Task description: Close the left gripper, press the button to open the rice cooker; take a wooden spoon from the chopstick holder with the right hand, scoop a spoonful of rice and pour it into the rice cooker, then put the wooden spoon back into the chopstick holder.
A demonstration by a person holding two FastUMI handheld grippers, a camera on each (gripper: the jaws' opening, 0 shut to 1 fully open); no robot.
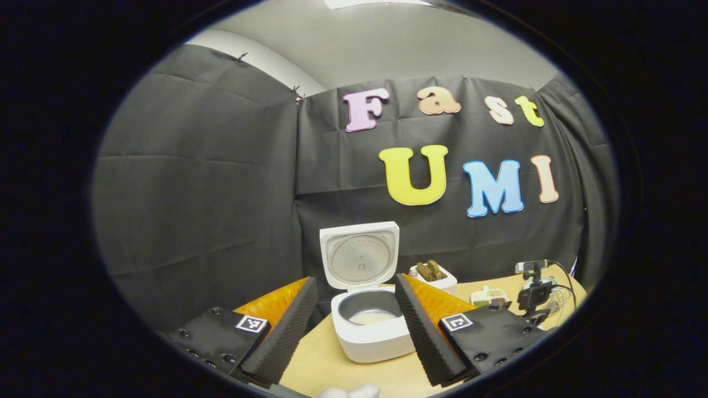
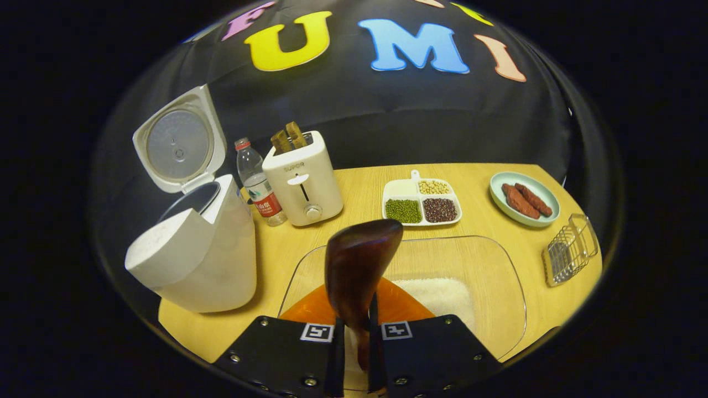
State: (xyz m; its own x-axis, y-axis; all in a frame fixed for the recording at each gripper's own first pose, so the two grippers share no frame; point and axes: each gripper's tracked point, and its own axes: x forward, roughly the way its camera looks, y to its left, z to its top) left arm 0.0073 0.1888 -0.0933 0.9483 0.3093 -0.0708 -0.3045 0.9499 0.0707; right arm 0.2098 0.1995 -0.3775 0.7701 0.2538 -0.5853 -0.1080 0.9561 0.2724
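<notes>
The right gripper (image 2: pixel 354 354) clamps the wooden spoon (image 2: pixel 359 265) above the wooden table (image 2: pixel 359 190). The left gripper (image 1: pixel 354 326) is spread wide before the open rice cooker (image 1: pixel 368 326).

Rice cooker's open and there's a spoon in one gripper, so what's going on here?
A person is working two handheld grippers. The right gripper is shut on a wooden spoon, its bowl held over a clear tray with rice in it. The rice cooker stands to the left on the table, lid up. The left gripper hangs open and empty, facing the cooker. It looks like the scoop is about to happen or just has; I can't tell whether the spoon holds rice.
</notes>
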